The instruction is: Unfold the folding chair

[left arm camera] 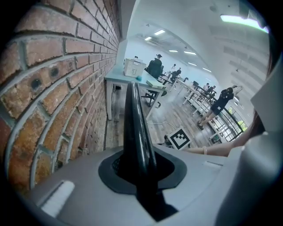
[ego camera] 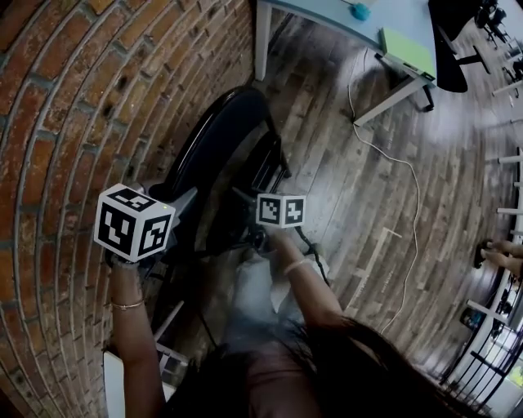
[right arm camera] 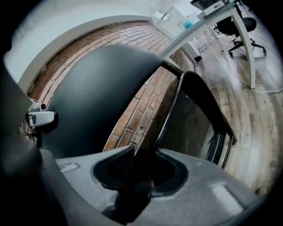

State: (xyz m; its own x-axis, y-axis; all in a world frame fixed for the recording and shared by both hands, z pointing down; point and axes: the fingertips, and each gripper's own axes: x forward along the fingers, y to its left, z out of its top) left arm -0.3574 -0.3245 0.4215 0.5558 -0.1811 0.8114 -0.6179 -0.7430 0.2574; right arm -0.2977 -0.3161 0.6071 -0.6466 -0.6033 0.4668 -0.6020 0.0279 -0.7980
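Note:
A black folding chair [ego camera: 216, 131] stands folded close to the brick wall. My left gripper [ego camera: 176, 204], under its marker cube, is shut on the glossy black edge of the backrest [left arm camera: 135, 128], which runs up between the jaws of the left gripper [left arm camera: 139, 170]. Lower on the chair, my right gripper [ego camera: 265, 237] grips the frame. In the right gripper view the thin black frame tube [right arm camera: 170, 106] leads into the right gripper [right arm camera: 141, 176], whose jaws are closed on it. The wide backrest [right arm camera: 93, 97] fills that view's left, and the seat panel [right arm camera: 194, 119] its right.
The brick wall [ego camera: 73, 98] runs along the left, right beside the chair. A light blue table [ego camera: 384, 24] with a green pad [ego camera: 406, 51] stands beyond it, next to an office chair [ego camera: 448, 49]. A white cable [ego camera: 409, 204] trails over the wooden floor. Several people stand far off [left arm camera: 221, 103].

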